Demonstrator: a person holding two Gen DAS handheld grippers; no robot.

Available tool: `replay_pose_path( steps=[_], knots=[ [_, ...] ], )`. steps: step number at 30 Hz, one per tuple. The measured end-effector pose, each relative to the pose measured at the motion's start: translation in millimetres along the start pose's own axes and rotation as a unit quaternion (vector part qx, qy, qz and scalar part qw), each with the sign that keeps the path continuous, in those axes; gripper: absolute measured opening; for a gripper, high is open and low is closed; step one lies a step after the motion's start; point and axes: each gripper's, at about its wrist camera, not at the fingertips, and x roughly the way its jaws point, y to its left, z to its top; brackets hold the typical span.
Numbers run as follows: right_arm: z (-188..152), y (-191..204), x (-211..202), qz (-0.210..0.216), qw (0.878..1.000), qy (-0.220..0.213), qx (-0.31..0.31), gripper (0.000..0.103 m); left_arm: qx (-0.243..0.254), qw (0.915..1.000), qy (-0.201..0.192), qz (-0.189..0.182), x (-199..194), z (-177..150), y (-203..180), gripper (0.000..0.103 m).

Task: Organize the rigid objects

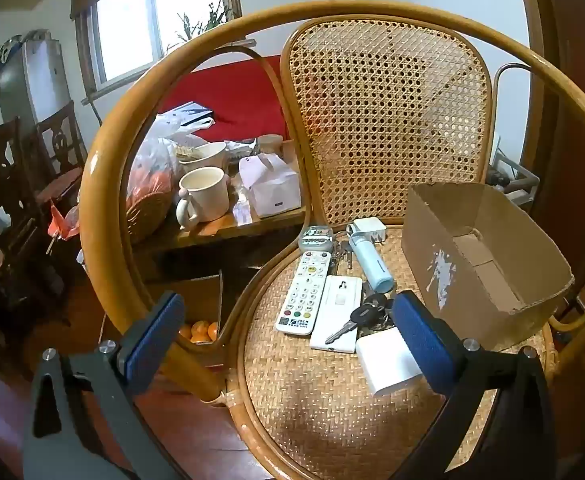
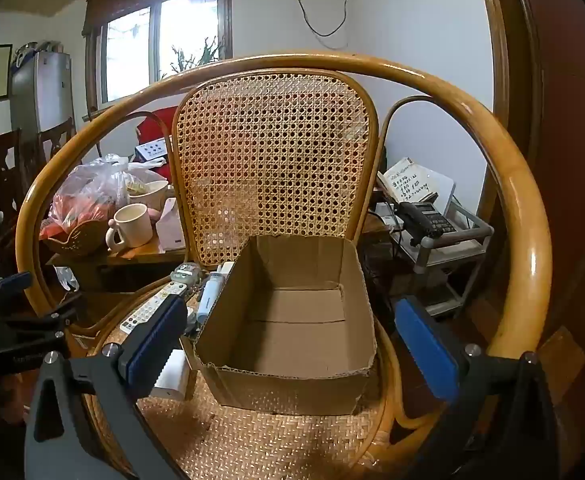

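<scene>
Woven cane seat (image 1: 324, 400) carrying the items. Right: open brown cardboard box (image 1: 488, 264), empty, upright, a white scuff on its left wall. Left of the box, far to near: grey device (image 1: 315, 237); white plug adapter (image 1: 368, 229); pale blue cylinder (image 1: 372, 264) lying on its side beside a bunch of keys (image 1: 342, 254); white remote control (image 1: 304, 294), buttons up; flat white rectangular case (image 1: 338, 312) with a black-headed key (image 1: 358, 318) resting across it; white block (image 1: 388, 360) nearest.

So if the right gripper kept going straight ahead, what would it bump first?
Probably the open brown cardboard box on the woven chair seat: the right gripper, jaws wide open, points into it.
</scene>
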Motion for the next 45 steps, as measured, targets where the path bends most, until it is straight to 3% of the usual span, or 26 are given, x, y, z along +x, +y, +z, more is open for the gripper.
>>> replay_pose_path(
  steps=[45],
  knots=[
    [-1.6, 1.9, 0.3, -0.010, 1.000, -0.008, -0.018, 0.103, 0.006, 0.9999, 0.005, 0.007, 3.4, -1.6, 3.7, 0.103]
  ],
)
